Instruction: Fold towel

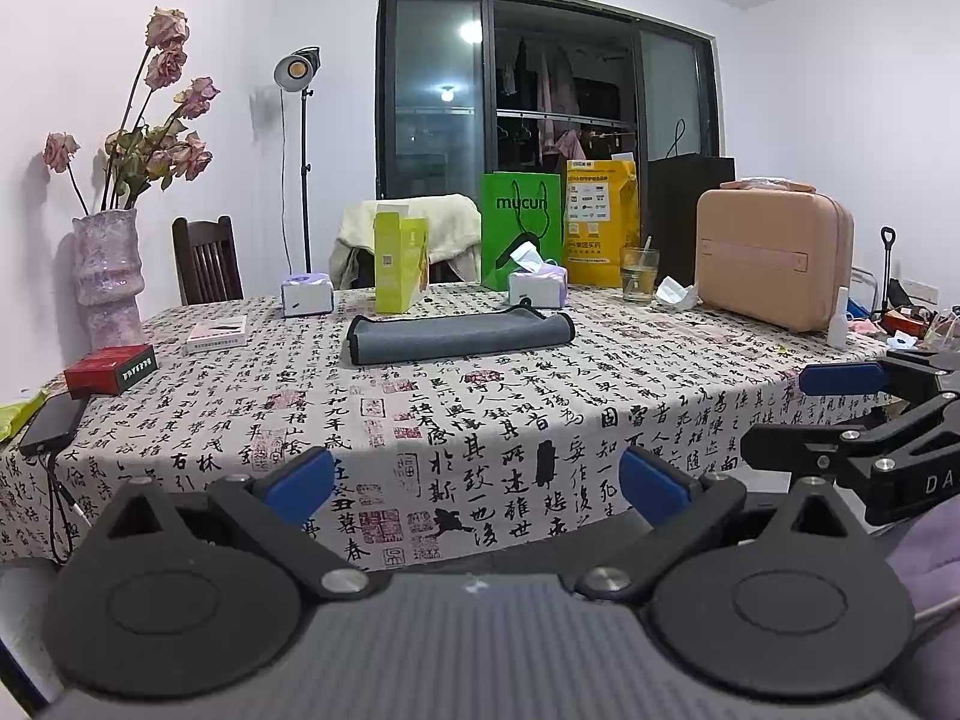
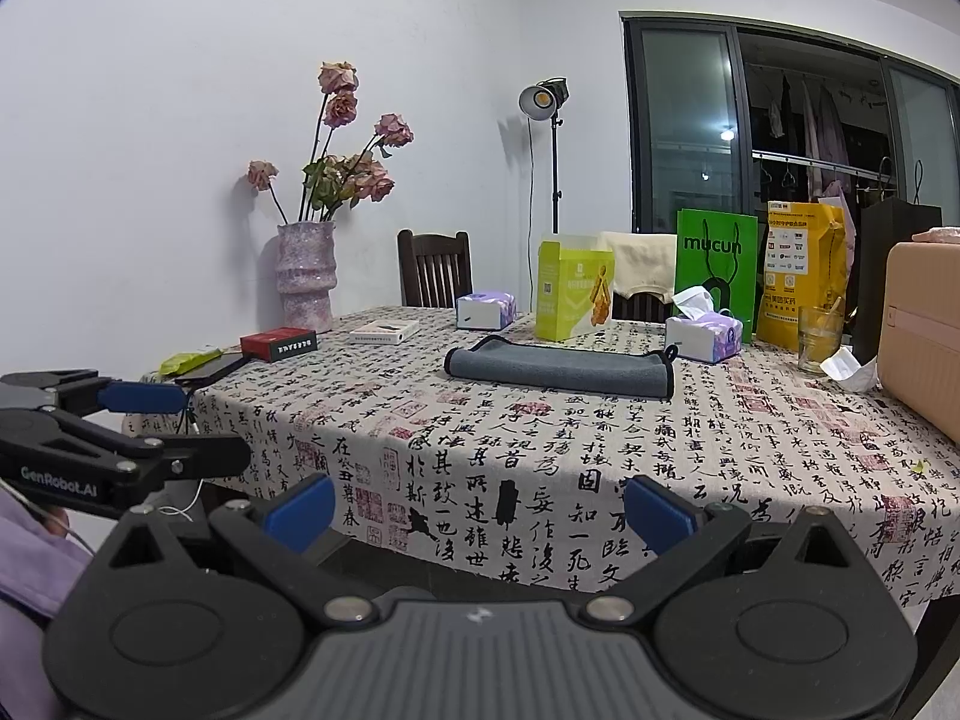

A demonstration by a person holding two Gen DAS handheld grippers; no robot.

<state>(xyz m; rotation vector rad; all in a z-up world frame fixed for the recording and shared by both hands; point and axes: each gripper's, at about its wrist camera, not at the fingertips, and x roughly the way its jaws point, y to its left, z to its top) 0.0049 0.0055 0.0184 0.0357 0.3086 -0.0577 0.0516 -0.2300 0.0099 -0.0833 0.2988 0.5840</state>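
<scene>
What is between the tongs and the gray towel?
Nothing visible. Only bare tablecloth lies between the open left tongs, the open right tongs and the gray towel.

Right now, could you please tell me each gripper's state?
Left gripper: open, holding nothing.
Right gripper: open, holding nothing.

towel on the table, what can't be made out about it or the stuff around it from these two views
- Towel: both wrist views see it low and edge-on, so its layers and far edge are hidden.
- Green bag: left wrist view, a tissue box covers its base.
- Pink case: cut off by the right wrist view's right edge.
- Yellow bag: print too small to read.
- Left gripper and right gripper: both open, far from the towel.
</scene>
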